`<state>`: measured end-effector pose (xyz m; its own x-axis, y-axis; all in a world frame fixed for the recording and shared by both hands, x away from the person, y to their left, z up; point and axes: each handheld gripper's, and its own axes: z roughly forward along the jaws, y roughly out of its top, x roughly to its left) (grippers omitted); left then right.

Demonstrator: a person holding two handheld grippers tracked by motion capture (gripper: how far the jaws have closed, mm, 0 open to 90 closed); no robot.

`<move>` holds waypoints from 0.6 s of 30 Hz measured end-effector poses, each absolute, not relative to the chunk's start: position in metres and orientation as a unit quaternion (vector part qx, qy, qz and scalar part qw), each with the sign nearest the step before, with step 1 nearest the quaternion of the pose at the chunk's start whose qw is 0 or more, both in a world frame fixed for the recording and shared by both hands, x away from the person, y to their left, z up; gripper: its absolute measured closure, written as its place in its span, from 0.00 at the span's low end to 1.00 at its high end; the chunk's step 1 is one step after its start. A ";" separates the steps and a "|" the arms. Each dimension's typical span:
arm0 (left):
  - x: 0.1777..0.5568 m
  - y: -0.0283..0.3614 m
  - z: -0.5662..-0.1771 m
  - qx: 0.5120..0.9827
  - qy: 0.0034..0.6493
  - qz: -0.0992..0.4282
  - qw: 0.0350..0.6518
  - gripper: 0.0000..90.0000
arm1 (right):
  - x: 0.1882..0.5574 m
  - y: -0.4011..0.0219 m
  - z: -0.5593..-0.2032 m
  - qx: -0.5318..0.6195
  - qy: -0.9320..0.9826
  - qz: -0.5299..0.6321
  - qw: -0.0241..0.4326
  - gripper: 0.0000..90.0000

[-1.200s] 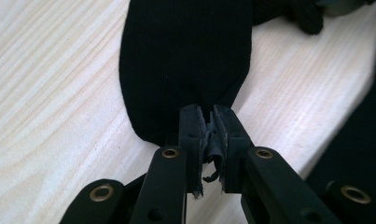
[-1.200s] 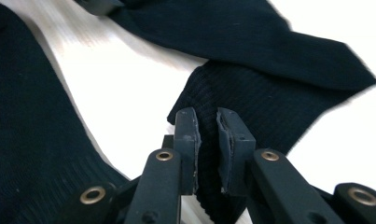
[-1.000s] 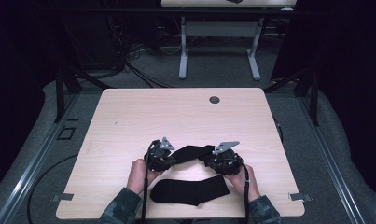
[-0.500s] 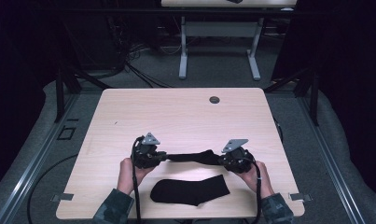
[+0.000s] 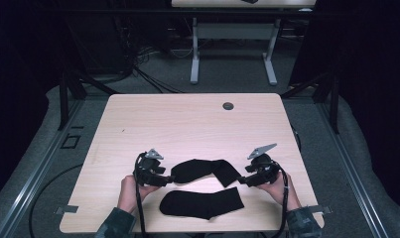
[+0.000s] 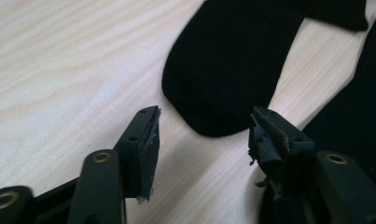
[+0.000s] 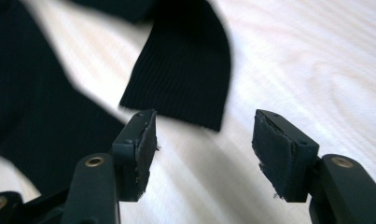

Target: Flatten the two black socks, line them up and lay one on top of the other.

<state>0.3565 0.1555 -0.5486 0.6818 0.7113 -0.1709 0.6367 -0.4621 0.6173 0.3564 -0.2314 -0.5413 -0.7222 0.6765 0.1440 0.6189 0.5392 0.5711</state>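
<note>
Left gripper point(image 6: 202, 135): jaws standing apart, holding nothing, aiming at the rounded toe of the far sock point(image 5: 203, 169).
Right gripper point(image 7: 202, 142): jaws likewise parted and empty, facing that sock's ribbed cuff.
Near sock point(image 5: 201, 204): lying flat just beside the far one, toward the table's point(image 5: 187, 124) front edge.
Step in hand: probably laying the pair out; lifting both grippers clear without snagging seems wise.
Materials: thin black knit (limp, ribbed at the cuff), resting on smooth pale wood-grain.
</note>
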 end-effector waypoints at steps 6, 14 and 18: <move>0.362 0.144 -0.553 0.855 0.402 0.044 0.324 0.47 | 0.372 -0.220 -0.551 0.403 0.863 0.304 0.032 0.51; 0.366 0.132 -0.560 0.865 0.400 0.041 0.302 0.56 | 0.378 -0.208 -0.559 0.407 0.869 0.279 0.018 0.61; 0.366 0.128 -0.562 0.870 0.398 0.048 0.289 0.63 | 0.379 -0.209 -0.559 0.406 0.871 0.277 0.010 0.69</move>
